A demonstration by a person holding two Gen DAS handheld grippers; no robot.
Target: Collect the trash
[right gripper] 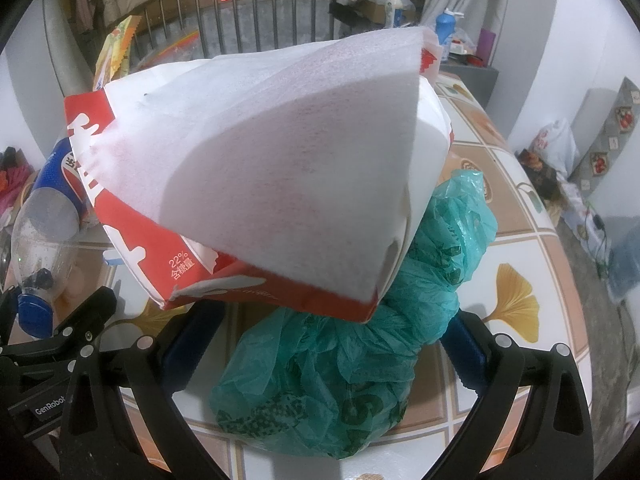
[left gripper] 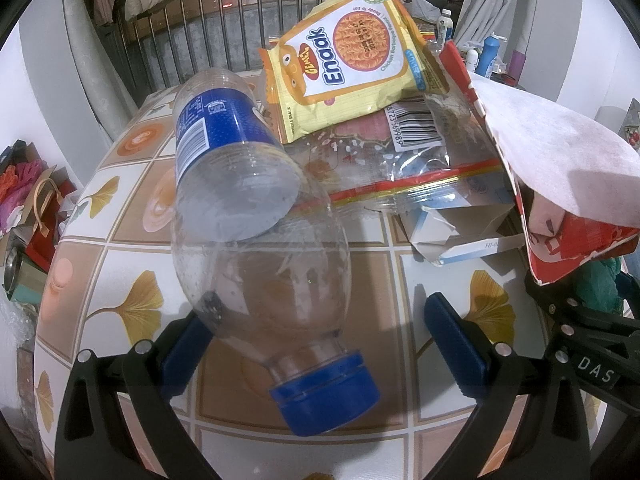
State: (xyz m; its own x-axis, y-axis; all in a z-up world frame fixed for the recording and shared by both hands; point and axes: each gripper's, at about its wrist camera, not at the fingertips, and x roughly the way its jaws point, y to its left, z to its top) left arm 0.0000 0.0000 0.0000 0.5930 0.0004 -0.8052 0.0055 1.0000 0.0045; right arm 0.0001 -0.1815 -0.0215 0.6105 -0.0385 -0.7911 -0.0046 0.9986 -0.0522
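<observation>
A clear plastic bottle (left gripper: 272, 292) with a blue cap (left gripper: 324, 392) lies cap-first between the fingers of my open left gripper (left gripper: 320, 344); the left pad is at its side. A second bottle with a blue label (left gripper: 224, 152) rests on it. Behind lie a yellow Enaak snack packet (left gripper: 344, 68), a clear plastic bag (left gripper: 420, 160) and a torn white carton (left gripper: 452, 232). My right gripper (right gripper: 328, 344) stands open around a crumpled green plastic bag (right gripper: 360, 344). A red and white paper box (right gripper: 160, 240) holding a white foam sheet (right gripper: 288, 160) leans over the green bag.
The table (left gripper: 440, 280) has a tiled cloth with ginkgo leaves. Its left edge drops to bags and clutter on the floor (left gripper: 28, 200). Bottles (right gripper: 444, 24) and a railing (right gripper: 260, 12) stand beyond the far edge. Bare cloth shows at the right (right gripper: 520, 240).
</observation>
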